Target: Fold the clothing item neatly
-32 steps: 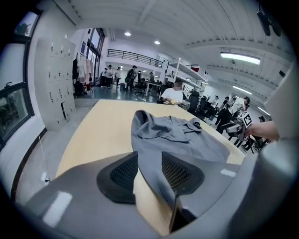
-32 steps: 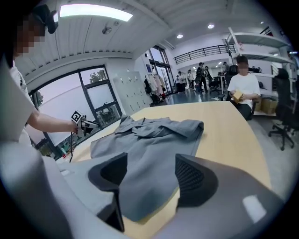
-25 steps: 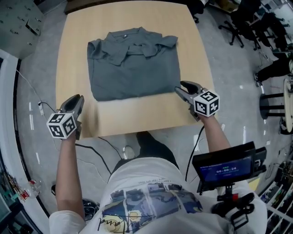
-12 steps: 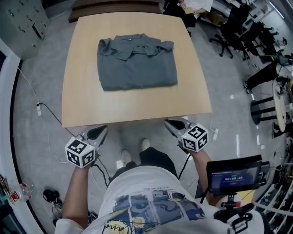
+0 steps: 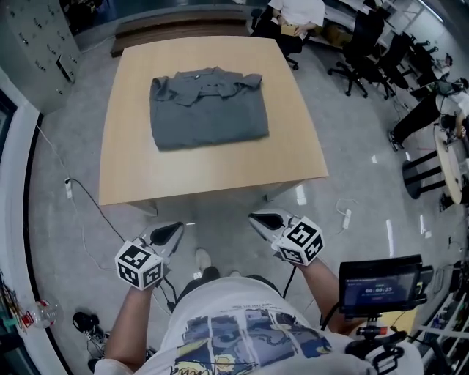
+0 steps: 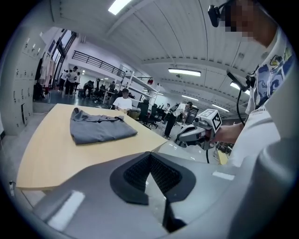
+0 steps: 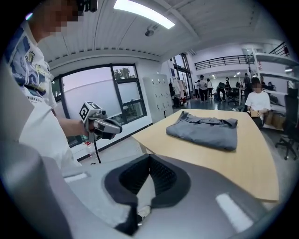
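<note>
Grey shirt [image 5: 209, 110] folded into a rough rectangle, collar at the far side, one sleeve tucked across the top right. Lies flat around the middle of the light wooden table [image 5: 220, 179], a bit nearer the far edge, touched by neither tool. Off the near table edge, over the pale floor [image 5: 220, 220], left gripper [image 5: 174, 230] held low, tip pointing towards the table and slightly down; jaws together, pad against pad, clamped on nothing. Same for right gripper [image 5: 256, 217]: off the near edge, tip towards the table, jaws together pad on pad, nothing held. Both well apart from the shirt, side by side with a gap between them, a marker cube [image 5: 139, 265] at the hand end of each. In the left gripper view, shirt ahead and to the left on the tabletop, right gripper off to the right. In the right gripper view, shirt ahead and to the right, left gripper off to the left. Thin cable [image 5: 88, 198] trailing on the floor left of the table. Black chairs [image 5: 363, 47] beyond the far right corner; seated person [image 5: 297, 11] in white just past the far edge. Small screen [image 5: 379, 282] on a mount at lower right, near the right arm. Grey lockers [image 5: 33, 36] at upper left.
</note>
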